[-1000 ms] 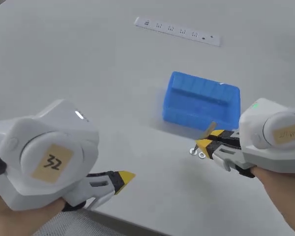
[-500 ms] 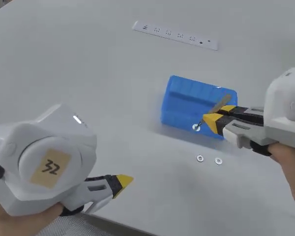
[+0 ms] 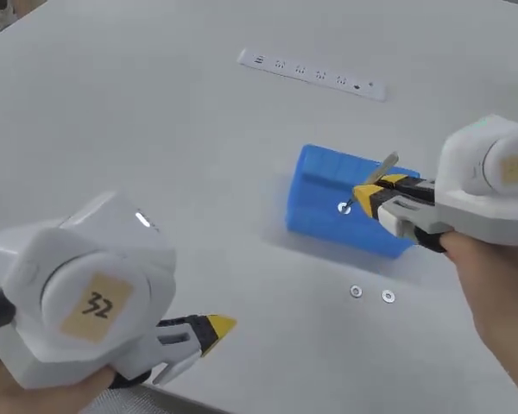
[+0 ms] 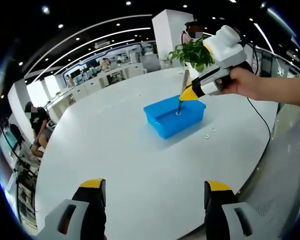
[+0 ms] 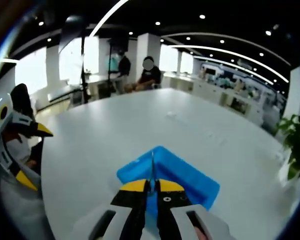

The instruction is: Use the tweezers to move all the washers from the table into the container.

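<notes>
My right gripper (image 3: 369,197) is shut on metal tweezers (image 3: 382,167) and hovers over the blue container (image 3: 324,185). A small washer (image 3: 344,208) hangs at the tweezers' tip, above the container's inside. Two more washers (image 3: 356,291) (image 3: 388,297) lie on the white table just in front of the container. In the left gripper view the tweezers (image 4: 181,95) point down into the container (image 4: 165,122). My left gripper (image 4: 155,187) is open with nothing in it, low at the near left (image 3: 216,326). In the right gripper view the tweezers (image 5: 152,170) stick out over the container (image 5: 192,182).
A white power strip (image 3: 311,73) lies at the far side of the round white table (image 3: 155,129). A potted plant (image 4: 192,52) stands beyond the table's edge. People sit at distant desks in the background.
My right gripper rose from the table beside the loose washers, carrying a washer in the tweezers, and moved back over the blue container. The left gripper stayed put.
</notes>
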Tool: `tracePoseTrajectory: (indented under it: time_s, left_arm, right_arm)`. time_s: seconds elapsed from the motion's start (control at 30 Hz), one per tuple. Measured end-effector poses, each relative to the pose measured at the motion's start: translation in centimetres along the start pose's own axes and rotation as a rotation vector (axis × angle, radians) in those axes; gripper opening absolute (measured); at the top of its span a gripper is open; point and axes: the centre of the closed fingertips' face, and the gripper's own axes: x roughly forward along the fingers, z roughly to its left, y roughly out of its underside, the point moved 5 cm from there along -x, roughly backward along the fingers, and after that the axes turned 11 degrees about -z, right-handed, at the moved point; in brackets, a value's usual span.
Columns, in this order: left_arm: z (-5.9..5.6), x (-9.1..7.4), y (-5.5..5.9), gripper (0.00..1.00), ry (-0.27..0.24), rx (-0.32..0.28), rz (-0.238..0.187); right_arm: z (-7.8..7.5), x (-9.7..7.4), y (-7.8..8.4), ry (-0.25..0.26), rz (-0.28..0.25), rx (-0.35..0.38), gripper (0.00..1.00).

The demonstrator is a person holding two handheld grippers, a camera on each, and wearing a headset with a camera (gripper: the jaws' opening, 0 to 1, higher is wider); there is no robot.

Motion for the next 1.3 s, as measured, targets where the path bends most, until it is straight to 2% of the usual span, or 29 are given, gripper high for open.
tracePoseTrajectory:
  time_s: [0.2, 0.47, 0.83, 0.87, 0.9, 1.03, 1.2, 1.3]
  left_arm:
    - [0.2, -0.3, 0.4, 0.82, -0.011, -0.009, 0.002]
    - [0.3, -0.3, 0.4, 0.82, -0.011, -0.004, 0.009]
    - [0.2, -0.1, 0.1, 0.81, -0.012, 0.016, 0.008]
    - [0.3, -0.1, 0.1, 0.81, -0.014, 0.017, 0.007]
    - [0.3, -0.2, 0.1, 0.81, -0.013, 0.017, 0.008]
    - [0.3, -0.2, 0.2, 0.81, -0.013, 0.020, 0.014]
    - [0.5, -0.3, -0.3, 0.80, -0.014, 0.009, 0.003]
    - [0.6, -0.3, -1.4, 0.81, -0.014, -0.036, -0.036]
  right_arm:
    - [0.1, 1.0, 1.2, 0.003, 0.037, -0.003, 0.04]
    - [-0.9, 2.4, 2.2, 0.005, 0.063, 0.013, 0.04]
    - [-0.6, 3.5, 3.1, -0.004, 0.100, 0.004, 0.04]
    - [-0.7, 3.6, 2.9, 0.001, 0.080, 0.000, 0.04]
    - [-0.7, 3.5, 3.0, 0.001, 0.094, 0.002, 0.04]
    - [-0.7, 3.6, 2.9, -0.002, 0.091, 0.007, 0.04]
    - [-0.6, 3.4, 2.8, -0.014, 0.085, 0.010, 0.04]
    - [-0.5, 2.9, 2.3, -0.001, 0.072, 0.008, 0.04]
